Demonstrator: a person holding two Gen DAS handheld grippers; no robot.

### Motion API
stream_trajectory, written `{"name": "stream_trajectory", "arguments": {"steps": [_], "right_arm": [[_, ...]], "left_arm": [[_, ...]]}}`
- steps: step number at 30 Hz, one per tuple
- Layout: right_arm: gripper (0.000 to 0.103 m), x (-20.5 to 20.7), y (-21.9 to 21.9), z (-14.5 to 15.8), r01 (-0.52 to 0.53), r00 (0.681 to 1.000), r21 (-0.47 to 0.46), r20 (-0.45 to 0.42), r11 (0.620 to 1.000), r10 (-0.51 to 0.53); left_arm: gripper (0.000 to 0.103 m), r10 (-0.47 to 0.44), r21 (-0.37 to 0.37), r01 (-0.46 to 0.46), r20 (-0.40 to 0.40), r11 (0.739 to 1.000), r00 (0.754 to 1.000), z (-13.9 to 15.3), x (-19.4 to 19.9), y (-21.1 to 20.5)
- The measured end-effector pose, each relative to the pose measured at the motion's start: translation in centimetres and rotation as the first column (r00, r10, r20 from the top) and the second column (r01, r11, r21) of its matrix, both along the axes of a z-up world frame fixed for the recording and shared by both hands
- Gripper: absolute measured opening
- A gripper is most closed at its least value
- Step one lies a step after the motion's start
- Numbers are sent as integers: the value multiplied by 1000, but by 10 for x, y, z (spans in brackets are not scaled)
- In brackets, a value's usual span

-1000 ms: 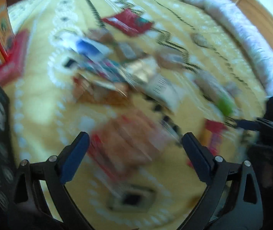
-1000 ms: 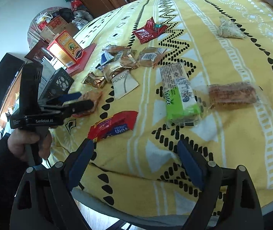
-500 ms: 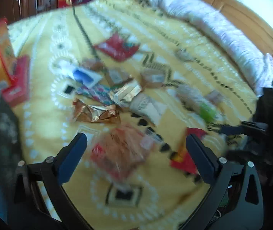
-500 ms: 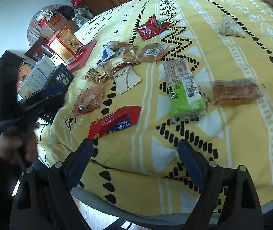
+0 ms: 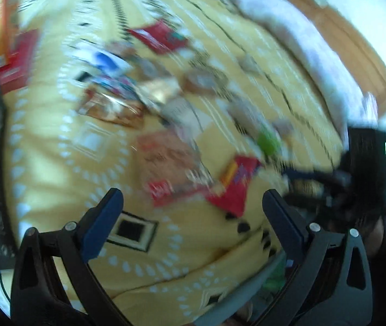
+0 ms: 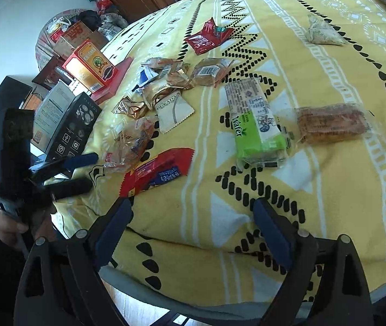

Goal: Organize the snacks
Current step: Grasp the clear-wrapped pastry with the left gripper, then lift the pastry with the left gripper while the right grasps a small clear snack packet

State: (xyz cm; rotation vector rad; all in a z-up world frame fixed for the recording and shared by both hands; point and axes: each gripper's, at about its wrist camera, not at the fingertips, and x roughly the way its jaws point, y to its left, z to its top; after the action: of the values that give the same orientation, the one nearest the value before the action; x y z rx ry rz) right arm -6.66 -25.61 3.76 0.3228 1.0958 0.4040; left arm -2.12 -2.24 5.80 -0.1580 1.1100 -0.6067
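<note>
A: What lies on the bed [image 6: 315,179]?
B: A woven yellow spread with black and white patterns; crinkly foil and clear plastic snacks [image 6: 165,87] heaped near the middle; a green wafer pack [image 6: 258,133], a flat red packet [image 6: 157,172] and a clear-wrapped brown bar [image 6: 331,126] lie apart from it.
A: And the claws?
B: The left claw [image 5: 193,212] gapes wide and empty above the red packet; the right claw [image 6: 193,217] is opening, nothing between its blue pads, over the bed's edge.
</note>
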Motion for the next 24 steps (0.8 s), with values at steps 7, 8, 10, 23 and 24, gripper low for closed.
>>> {"name": "stream_trajectory", "arguments": {"steps": [7, 8, 10, 23, 24], "right_arm": [[94, -3, 2, 10, -3, 999, -33, 42, 999, 4], [94, -4, 3, 14, -6, 998, -44, 61, 999, 8], [94, -3, 4, 22, -14, 996, -58, 92, 998, 19], [93, 128, 18, 34, -278, 933, -272, 151, 921, 326], [92, 140, 21, 30, -317, 920, -290, 137, 903, 366]], "left_arm": [[103, 152, 110, -149, -11, 983, 988, -22, 30, -20], [102, 145, 163, -143, 0, 976, 989, -28, 30, -25], [98, 138, 241, -139, 22, 960, 990, -39, 27, -31], [60, 131, 136, -133, 24, 982, 991, -27, 18, -8], [60, 129, 133, -131, 20, 982, 991, -27, 18, -8]]}}
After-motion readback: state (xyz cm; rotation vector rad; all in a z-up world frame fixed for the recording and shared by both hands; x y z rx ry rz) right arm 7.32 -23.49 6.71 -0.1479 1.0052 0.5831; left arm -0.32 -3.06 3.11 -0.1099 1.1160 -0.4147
